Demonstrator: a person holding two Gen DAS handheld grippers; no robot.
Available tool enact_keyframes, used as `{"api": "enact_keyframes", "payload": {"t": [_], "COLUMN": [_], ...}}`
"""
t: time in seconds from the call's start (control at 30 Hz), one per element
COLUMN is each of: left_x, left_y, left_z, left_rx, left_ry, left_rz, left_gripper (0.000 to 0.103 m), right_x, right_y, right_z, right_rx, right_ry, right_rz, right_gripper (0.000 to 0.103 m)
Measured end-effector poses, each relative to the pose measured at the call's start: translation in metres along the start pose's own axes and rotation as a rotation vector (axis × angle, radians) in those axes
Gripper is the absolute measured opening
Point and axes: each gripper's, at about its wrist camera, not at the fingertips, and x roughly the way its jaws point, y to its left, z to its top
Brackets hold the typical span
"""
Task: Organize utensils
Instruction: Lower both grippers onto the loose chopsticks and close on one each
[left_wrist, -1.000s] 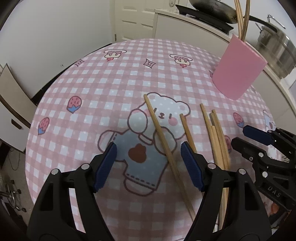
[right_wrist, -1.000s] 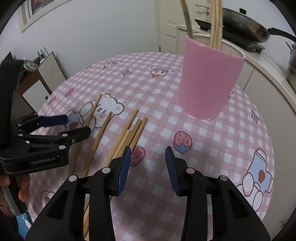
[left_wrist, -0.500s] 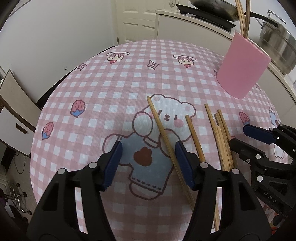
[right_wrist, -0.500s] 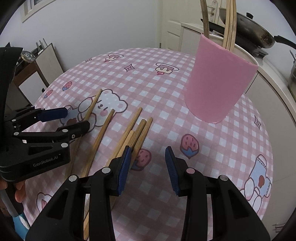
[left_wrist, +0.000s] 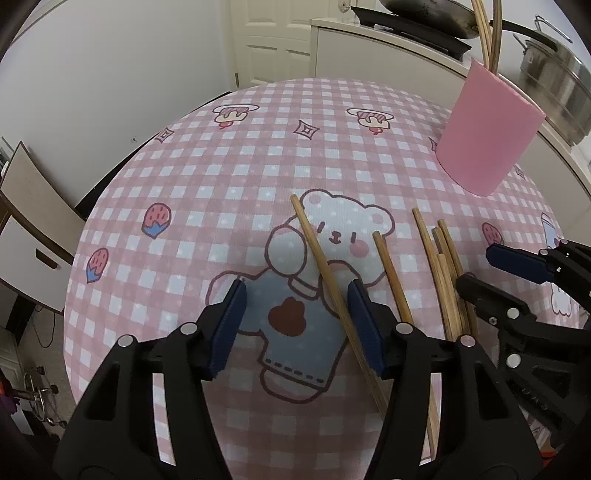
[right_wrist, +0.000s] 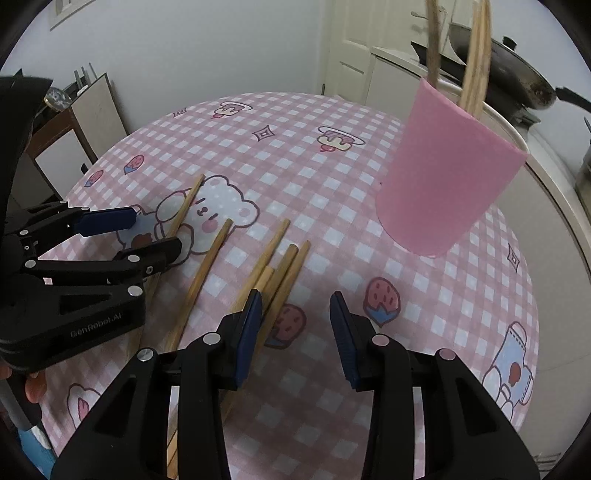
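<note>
Several wooden chopsticks lie loose on the pink checked tablecloth (left_wrist: 258, 166). One long chopstick (left_wrist: 317, 251) crosses the bear print and runs between the jaws of my left gripper (left_wrist: 297, 295), close to the right pad; the jaws are closing, and the pads do not press on it. A second chopstick (left_wrist: 391, 273) lies just right of that gripper. A bundle of chopsticks (right_wrist: 280, 258) lies beside the left finger of my right gripper (right_wrist: 295, 299), which is open over bare cloth. The pink cup (right_wrist: 443, 184) stands upright at the far right with a few chopsticks (right_wrist: 476, 55) in it.
Behind the table runs a white counter with a dark wok (left_wrist: 424, 14) and a steel pot (left_wrist: 557, 74). A white cabinet (left_wrist: 29, 221) stands off the table's left edge. A hand (right_wrist: 33, 387) shows under the left gripper (right_wrist: 151, 232).
The left gripper's jaws have narrowed, and the long chopstick now lies closer to its right pad. In the right wrist view the pink cup has shifted right and farther off.
</note>
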Motion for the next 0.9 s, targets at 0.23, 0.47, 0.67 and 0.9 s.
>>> {"api": "enact_keyframes", "payload": {"t": [0.23,0.47,0.67,0.9], "left_x": [0.001,0.001,0.001,0.003], "left_y": [0.001,0.001,0.000,-0.005], "left_z": [0.000,0.001,0.001,0.008], "left_rx": [-0.001,-0.001,-0.005,-0.008], "left_ry": [0.001,0.002,0.001,0.008], "left_rz": [0.003,0.006,0.005,-0.041], "left_gripper": [0.057,0.057,0.052,0.014], "right_x": [-0.005,0.006,0.010,0.013], "right_y": [-0.006,0.006,0.002,0.011], "right_z": [-0.006,-0.004,0.001,0.012], "right_rx": [0.017,-0.012,-0.001,-0.024], "right_ry": [0.003,0.026,0.029,0.045], "right_rz": [0.019,-0.008,0.019,0.017], "right_gripper": [0.036,0.036,0.029,0.006]}}
